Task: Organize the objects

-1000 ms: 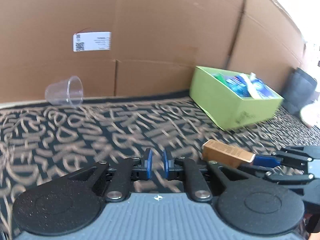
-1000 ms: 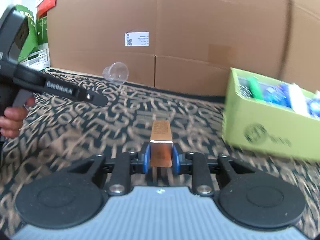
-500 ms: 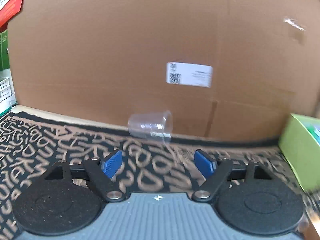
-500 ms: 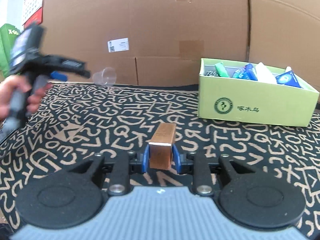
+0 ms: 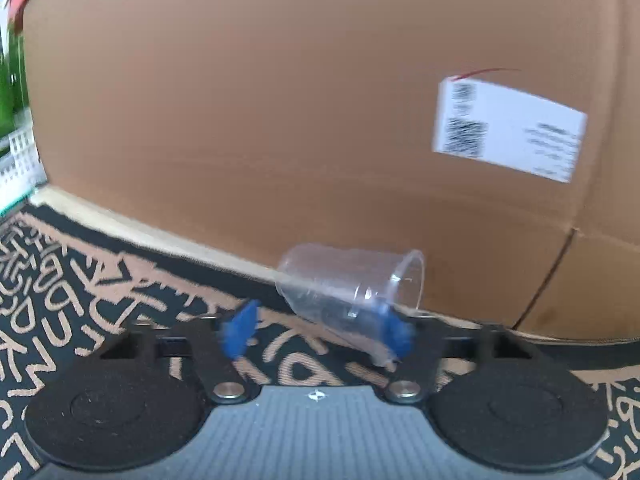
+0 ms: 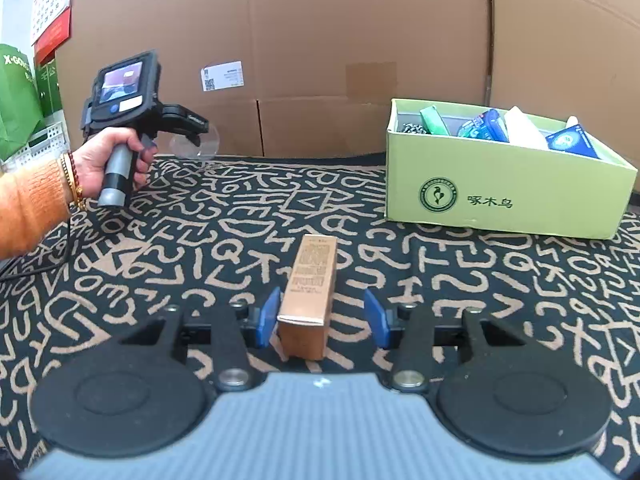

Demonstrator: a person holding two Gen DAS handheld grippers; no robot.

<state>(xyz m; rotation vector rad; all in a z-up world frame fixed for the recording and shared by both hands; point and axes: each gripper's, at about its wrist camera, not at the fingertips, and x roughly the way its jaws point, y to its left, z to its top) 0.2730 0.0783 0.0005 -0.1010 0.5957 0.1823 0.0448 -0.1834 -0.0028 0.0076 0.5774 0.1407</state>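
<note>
While tipped sideways, clear cup (image 5: 352, 284), rim rightward

Clear glossy plastic cup (image 5: 352, 288); matt corrugated cardboard wall (image 5: 280, 100).

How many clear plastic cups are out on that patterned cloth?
1. The clear plastic cup lies on its side at the far edge of the cloth, against the big cardboard box. Others may be hidden inside the green box.

L cam close on cup (image 5: 352, 292); R cam farther back, sees it too (image 6: 196, 145).
</note>
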